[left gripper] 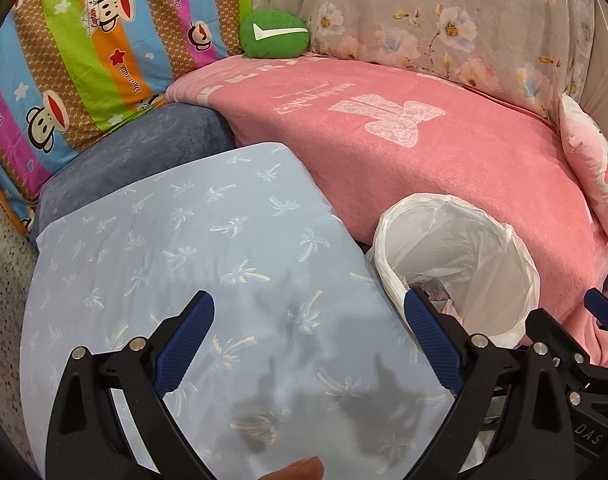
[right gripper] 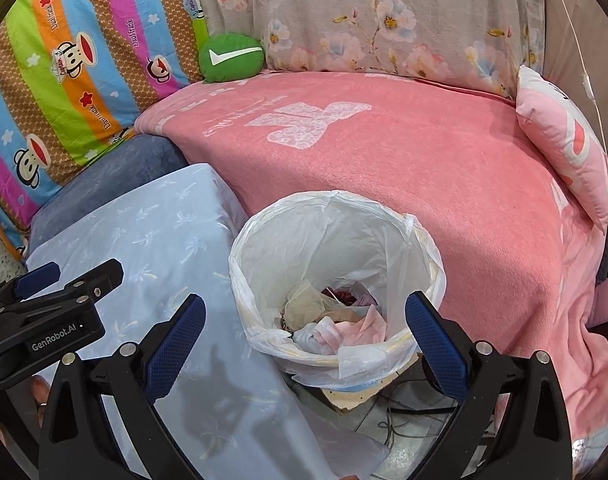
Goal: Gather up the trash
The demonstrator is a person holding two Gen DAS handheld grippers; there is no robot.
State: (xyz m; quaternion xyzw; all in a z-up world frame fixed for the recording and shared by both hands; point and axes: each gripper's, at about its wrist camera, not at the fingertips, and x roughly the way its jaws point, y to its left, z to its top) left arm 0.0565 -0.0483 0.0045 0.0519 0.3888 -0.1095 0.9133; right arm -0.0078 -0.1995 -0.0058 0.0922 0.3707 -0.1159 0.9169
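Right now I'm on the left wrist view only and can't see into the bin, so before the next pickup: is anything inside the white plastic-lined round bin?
Observer: Yes, the white plastic-lined round bin holds crumpled pink and white paper at its bottom.
Operator: Is the right gripper carrying anything?
Observer: No, it points at the bin's mouth, jaws wide open with nothing between them.

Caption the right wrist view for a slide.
Open right claw above the lined trash bin holding crumpled paper.
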